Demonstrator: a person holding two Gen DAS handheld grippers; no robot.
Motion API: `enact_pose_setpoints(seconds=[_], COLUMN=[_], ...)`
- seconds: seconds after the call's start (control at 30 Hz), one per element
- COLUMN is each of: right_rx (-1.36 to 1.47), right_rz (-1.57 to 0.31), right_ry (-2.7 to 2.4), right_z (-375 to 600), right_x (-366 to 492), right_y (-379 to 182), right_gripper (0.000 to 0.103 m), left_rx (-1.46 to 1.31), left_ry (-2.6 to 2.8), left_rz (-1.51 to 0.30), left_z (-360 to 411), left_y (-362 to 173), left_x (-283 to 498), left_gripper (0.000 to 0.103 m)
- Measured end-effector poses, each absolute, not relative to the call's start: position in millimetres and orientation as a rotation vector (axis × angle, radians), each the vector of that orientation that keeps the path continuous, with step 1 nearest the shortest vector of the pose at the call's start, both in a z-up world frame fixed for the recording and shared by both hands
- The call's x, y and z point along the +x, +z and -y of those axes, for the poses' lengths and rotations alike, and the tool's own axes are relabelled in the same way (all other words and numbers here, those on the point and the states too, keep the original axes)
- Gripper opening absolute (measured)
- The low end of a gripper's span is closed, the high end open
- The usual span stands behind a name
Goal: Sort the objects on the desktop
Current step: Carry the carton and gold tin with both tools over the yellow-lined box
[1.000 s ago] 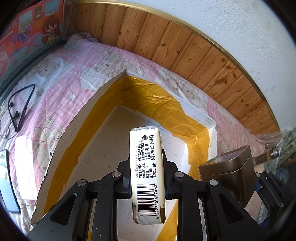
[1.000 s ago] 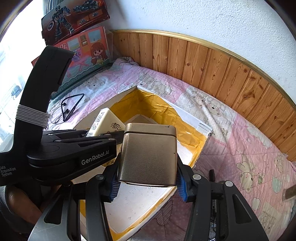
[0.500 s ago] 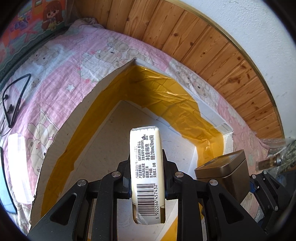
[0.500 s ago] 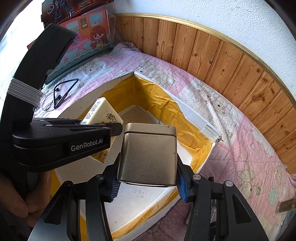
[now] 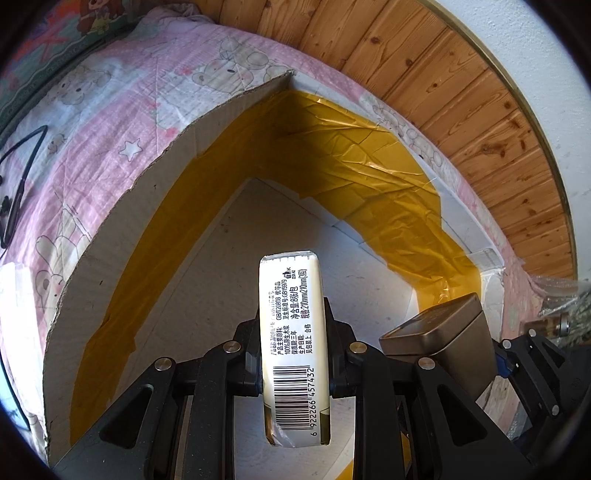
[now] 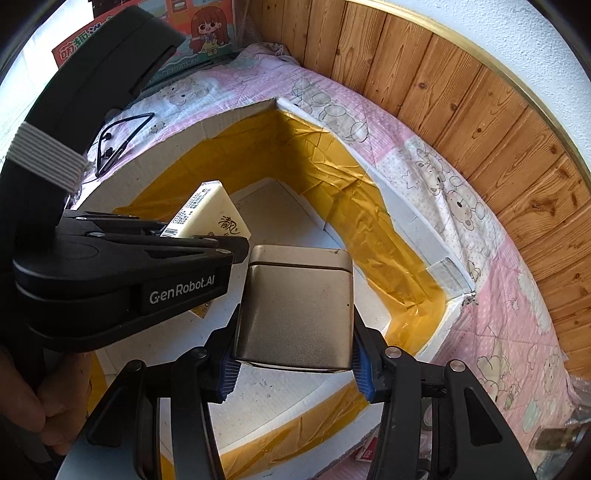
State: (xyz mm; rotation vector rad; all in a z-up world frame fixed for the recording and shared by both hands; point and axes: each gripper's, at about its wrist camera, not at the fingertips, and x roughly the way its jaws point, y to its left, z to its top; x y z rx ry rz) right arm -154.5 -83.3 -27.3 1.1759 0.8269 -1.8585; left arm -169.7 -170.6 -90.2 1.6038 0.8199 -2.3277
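My left gripper [image 5: 293, 363] is shut on a cream tissue pack [image 5: 293, 332] with a barcode and holds it above the inside of a white box [image 5: 122, 206] lined with yellow tape. My right gripper [image 6: 295, 365] is shut on a bronze metal tin [image 6: 295, 314] and holds it over the same box [image 6: 402, 210], just right of the left gripper [image 6: 122, 280]. The tin also shows in the left wrist view [image 5: 443, 347], and the tissue pack in the right wrist view [image 6: 210, 218].
The box sits on a pink bear-print cloth [image 5: 110, 122] against a wooden wall panel [image 6: 480, 110]. A black cable [image 6: 118, 144] lies left of the box. Colourful toy boxes [image 6: 207, 29] stand at the back left.
Both grippers have moved forward and down over the box with their loads; the box interior now fills more of both views.
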Motion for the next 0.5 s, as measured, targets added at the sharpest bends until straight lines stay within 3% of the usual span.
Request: enact_pose_setpoints(seconds=[0.5], right_rx=[1.3], right_rz=[-0.993], right_ry=[-1.756], right_z=[107], right_x=[-177], right_y=[-62], right_gripper=[0.051], left_rx=[1.657], left_ry=[-2.344], left_rz=[-0.73], left_z=[174], left_y=[-112], left_x=[-193], left_gripper=[0.025])
